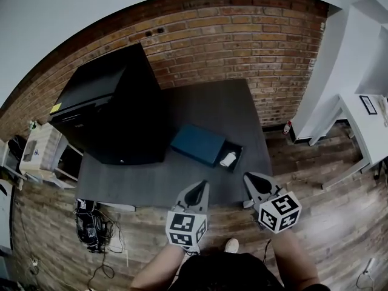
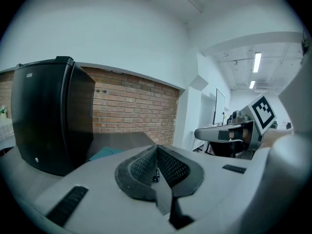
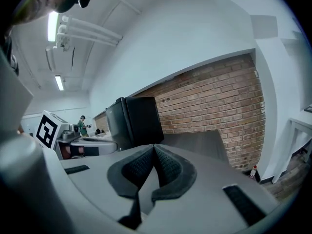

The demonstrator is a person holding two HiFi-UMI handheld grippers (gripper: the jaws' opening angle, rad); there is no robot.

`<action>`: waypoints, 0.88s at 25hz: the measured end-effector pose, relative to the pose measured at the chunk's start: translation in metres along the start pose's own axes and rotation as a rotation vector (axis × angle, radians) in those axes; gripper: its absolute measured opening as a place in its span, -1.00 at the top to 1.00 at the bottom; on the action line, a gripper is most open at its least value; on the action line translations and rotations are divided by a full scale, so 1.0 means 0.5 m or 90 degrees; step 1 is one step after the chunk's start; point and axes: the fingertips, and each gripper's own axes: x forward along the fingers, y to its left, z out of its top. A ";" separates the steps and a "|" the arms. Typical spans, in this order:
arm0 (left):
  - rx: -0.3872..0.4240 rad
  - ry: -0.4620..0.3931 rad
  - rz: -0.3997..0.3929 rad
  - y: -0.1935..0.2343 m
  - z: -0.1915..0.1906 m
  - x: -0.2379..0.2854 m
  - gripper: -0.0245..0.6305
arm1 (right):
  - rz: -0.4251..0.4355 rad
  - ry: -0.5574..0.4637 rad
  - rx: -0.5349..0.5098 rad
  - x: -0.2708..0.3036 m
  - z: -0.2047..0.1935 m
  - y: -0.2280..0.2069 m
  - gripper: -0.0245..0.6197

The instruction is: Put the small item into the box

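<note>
A teal box (image 1: 197, 144) lies mid-table with its black drawer (image 1: 238, 151) pulled out to the right. A small white item (image 1: 228, 159) rests inside that drawer. My left gripper (image 1: 197, 190) hovers over the table's near edge, just in front of the box, shut and empty. My right gripper (image 1: 250, 179) is beside it on the right, near the drawer, also shut with nothing between its jaws. In the left gripper view the closed jaws (image 2: 157, 150) point over the teal box (image 2: 105, 153). The right gripper view shows its pads (image 3: 154, 147) pressed together.
A tall black cabinet (image 1: 112, 108) stands on the left of the dark grey table (image 1: 230, 108), against a brick wall. On the wooden floor lie cables (image 1: 91, 226) at the left and a small bottle (image 1: 286, 127) at the right. A white desk (image 1: 364, 126) stands at the far right.
</note>
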 end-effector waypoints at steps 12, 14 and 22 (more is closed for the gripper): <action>0.019 0.001 -0.062 0.050 -0.008 -0.073 0.82 | -0.050 -0.008 0.032 0.026 -0.030 0.092 0.87; 0.017 -0.002 -0.072 0.057 -0.010 -0.086 0.82 | -0.060 -0.005 0.033 0.024 -0.036 0.108 0.87; 0.006 0.001 -0.109 0.073 -0.036 -0.127 0.82 | -0.101 0.007 0.033 0.004 -0.063 0.161 0.87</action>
